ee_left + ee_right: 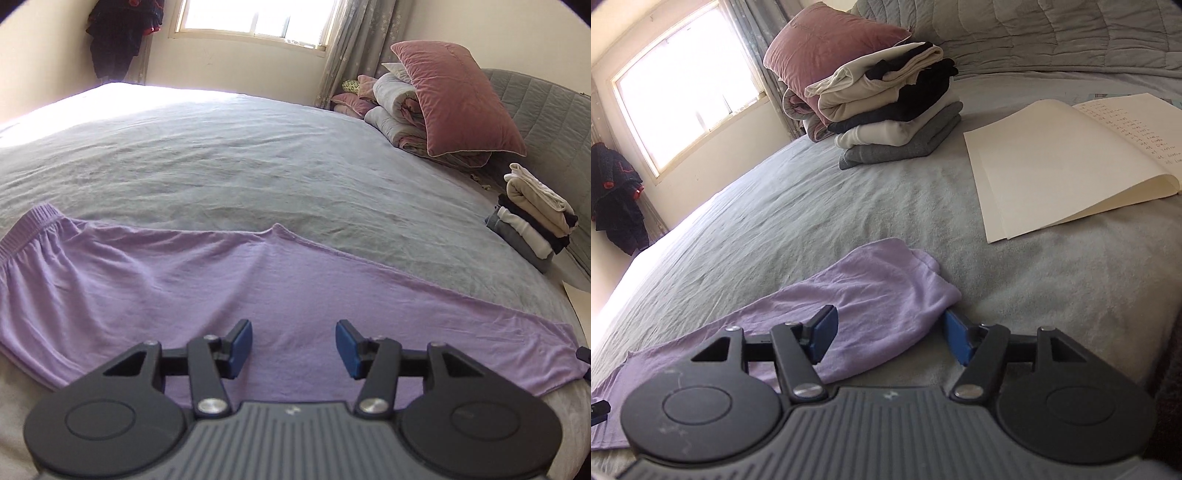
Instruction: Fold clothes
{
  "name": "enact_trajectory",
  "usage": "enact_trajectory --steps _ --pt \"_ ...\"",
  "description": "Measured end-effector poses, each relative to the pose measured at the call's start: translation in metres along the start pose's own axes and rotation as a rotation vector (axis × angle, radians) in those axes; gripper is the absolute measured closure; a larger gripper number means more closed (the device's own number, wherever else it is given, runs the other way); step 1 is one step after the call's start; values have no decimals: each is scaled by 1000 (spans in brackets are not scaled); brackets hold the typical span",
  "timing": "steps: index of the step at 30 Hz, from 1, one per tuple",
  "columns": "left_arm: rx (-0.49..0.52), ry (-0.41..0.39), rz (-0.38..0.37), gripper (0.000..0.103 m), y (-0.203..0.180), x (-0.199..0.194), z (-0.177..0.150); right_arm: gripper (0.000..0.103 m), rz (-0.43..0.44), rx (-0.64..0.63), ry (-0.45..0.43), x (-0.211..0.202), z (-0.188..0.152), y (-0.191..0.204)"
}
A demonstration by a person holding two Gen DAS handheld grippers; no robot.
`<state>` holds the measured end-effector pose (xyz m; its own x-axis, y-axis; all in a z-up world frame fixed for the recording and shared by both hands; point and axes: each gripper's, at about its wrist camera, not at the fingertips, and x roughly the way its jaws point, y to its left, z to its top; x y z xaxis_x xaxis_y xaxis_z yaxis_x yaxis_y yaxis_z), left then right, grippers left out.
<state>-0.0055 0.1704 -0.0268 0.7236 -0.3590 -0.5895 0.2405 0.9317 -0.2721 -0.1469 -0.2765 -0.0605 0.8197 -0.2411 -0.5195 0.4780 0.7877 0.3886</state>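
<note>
Lilac trousers [229, 280] lie flat across the grey bed [236, 155], the elastic waistband [27, 225] far to the left of the left gripper's fingers [242, 349] and the legs running away to the right of them. The left gripper [293, 349] hovers over the middle of the cloth with its blue-padded fingers spread apart and nothing between them; the fabric shows through the gap below. Well ahead of these fingers and to the right sit a rolled quilt [397, 110] with a pink pillow [454, 96] leaning on it, and further right a small stack of folded clothes [532, 218]. In the right wrist view the trouser cuff [897, 273] lies between and just ahead of the right gripper's fingers [823, 338], which are also spread; the right-hand finger sits at the cuff's edge, but whether it touches is unclear. The right gripper [890, 339] pinches nothing. Ahead of it stands the folded stack, and to the right an open notebook [1063, 162] rests on the bed.
</note>
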Motion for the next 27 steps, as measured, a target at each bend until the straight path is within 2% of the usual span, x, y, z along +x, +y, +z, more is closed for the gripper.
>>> enact_trajectory --steps 6,9,10,11,13,16,20,27 --pt "-74 33 -118 52 -6 3 2 40 -93 33 -87 6 -5 10" --pt "-100 81 -187 52 -10 9 -3 60 -140 39 -112 10 -6 13" --pt "-110 98 -211 52 -12 11 -4 72 -146 46 -111 12 -6 12" --pt "-119 115 -235 52 -14 13 -6 81 -141 59 -110 12 -5 10" --pt "-143 155 -294 52 -19 18 -9 91 -114 83 -98 12 -2 7" --pt "-175 210 -384 52 -30 26 -12 93 -77 74 -92 9 0 10" --pt "-208 281 -501 50 -52 39 -17 94 -7 -3 -94 5 0 30" --pt "-273 358 -621 45 -80 61 -25 94 167 -192 -78 -2 -9 81"
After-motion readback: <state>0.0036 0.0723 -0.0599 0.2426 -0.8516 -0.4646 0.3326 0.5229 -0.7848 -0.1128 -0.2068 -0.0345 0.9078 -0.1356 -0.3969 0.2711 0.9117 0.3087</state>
